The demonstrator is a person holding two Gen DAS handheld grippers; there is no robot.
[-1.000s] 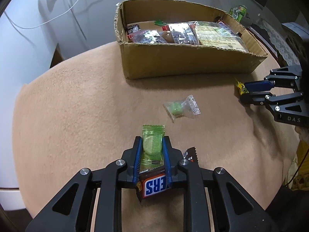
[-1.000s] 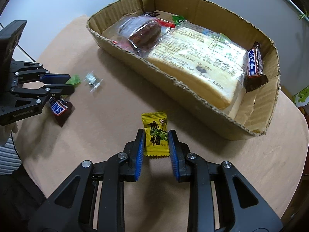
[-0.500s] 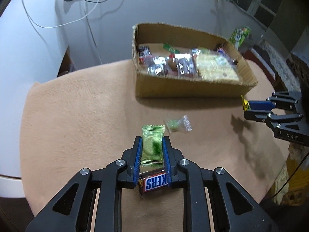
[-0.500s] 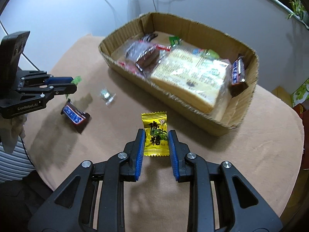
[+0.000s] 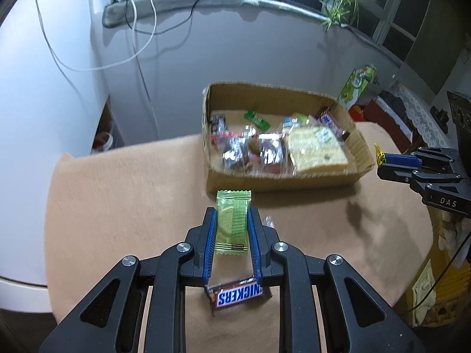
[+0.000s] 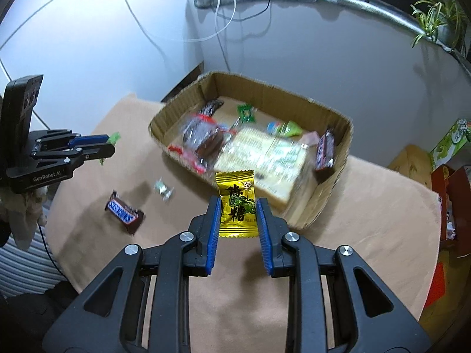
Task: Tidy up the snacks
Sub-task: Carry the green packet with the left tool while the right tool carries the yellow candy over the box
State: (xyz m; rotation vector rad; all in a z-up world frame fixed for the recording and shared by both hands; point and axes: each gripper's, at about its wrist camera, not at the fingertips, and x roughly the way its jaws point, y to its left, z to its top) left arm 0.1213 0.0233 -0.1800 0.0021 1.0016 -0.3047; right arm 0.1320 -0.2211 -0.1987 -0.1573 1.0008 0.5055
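Observation:
My left gripper (image 5: 232,217) is shut on a green candy packet (image 5: 232,223), held high over the tan table (image 5: 123,200). My right gripper (image 6: 239,206) is shut on a yellow candy packet (image 6: 237,203), also lifted off the table. Ahead of both stands an open cardboard box (image 5: 282,176) (image 6: 332,203) holding a bread pack, chocolate bars and several wrapped snacks. A Snickers bar (image 5: 235,295) (image 6: 123,210) lies on the cloth below my left gripper. A small clear-wrapped candy (image 6: 163,189) lies between the bar and the box. Each gripper shows in the other's view, the left (image 6: 110,144) and the right (image 5: 379,158).
A white wall with hanging cables (image 5: 138,44) rises behind the table. A green carton (image 5: 357,83) and red boxes (image 6: 450,194) stand to the right beyond the table edge. A potted plant (image 6: 438,20) sits on the window ledge.
Both grippers have risen with their packets still clamped, so table and box look smaller and farther. The Snickers bar and clear candy stayed on the cloth.

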